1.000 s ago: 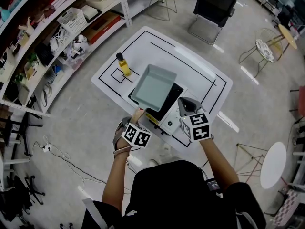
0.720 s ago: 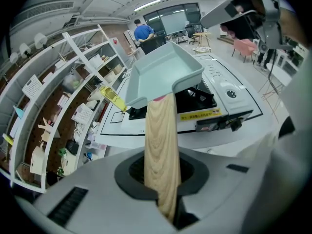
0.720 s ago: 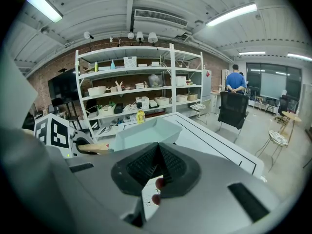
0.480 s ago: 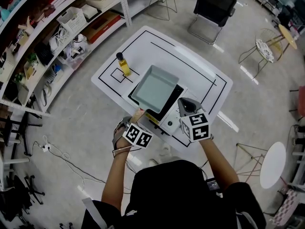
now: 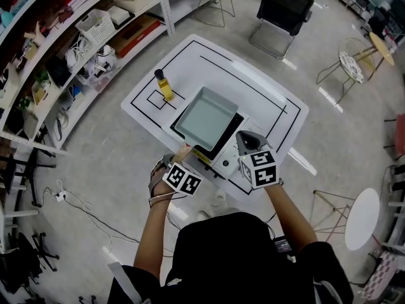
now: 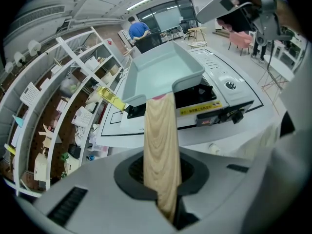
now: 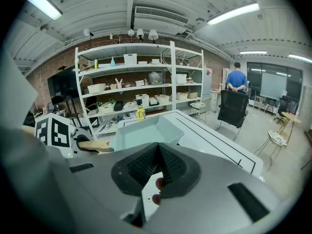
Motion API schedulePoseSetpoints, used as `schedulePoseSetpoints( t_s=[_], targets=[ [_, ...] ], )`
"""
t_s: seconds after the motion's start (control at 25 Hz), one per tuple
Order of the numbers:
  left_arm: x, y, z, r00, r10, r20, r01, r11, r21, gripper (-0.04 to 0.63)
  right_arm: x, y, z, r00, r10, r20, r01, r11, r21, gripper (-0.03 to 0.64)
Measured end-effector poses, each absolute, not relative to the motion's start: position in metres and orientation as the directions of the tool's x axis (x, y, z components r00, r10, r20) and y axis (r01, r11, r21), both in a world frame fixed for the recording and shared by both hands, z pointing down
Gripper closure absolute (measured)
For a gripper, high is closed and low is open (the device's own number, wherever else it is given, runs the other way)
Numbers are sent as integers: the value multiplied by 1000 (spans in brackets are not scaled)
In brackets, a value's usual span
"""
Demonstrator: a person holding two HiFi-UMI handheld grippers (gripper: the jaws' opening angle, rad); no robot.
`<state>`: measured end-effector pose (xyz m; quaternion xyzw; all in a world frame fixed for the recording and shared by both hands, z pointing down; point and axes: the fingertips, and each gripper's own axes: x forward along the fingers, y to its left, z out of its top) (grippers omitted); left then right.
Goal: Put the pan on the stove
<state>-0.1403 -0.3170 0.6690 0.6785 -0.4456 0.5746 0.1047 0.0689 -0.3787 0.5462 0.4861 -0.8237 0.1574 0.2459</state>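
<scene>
Nearest the person, the left gripper (image 5: 178,159) has its jaws clamped on the wooden handle (image 6: 160,140) of the pan (image 5: 205,116). The pads pinch the handle at its near end. This grip keeps the gripper clear of the cooking area and lets the long handle serve as a lever for levelling the pan.

To the right, the right gripper (image 5: 243,135) hovers over the near right part of the stove (image 5: 224,162). Its fingers are pressed together with nothing between them, as the right gripper view confirms (image 7: 157,153). It takes no part in carrying the load and is judged to be parked out of the pan's path.

Beyond the grippers, the pale blue-green rectangular pan sits level over the black cooking surface of the stove. It covers most of that surface, and its handle projects over the near edge toward the person. The views do not settle whether the pan's base touches the surface or hangs just above it. The placement step is judged nearly complete. Release is not advisable until contact is certain, since the pan's weight lies far from the grip point.

Farther left on the white table (image 5: 266,87), a bottle (image 5: 164,85) of yellow liquid stands upright inside a marked square, well apart from the pan. Storage shelving (image 5: 57,56) lines the far left of the room.
</scene>
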Motion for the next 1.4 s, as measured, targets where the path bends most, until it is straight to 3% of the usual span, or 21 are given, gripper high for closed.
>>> schedulePoseSetpoints(
  t_s=[0.68,1.4],
  targets=[
    [-125,-314,647,133,-518,845,-823,-533,-197,440,65,-369,547,-412,-718,561,-873,487,-19,615],
    [-119,-312,611,210,-612,762,-835,-517,-185,419,63,-352,535,-403,-731,550,-876,481,-3,615]
  ],
)
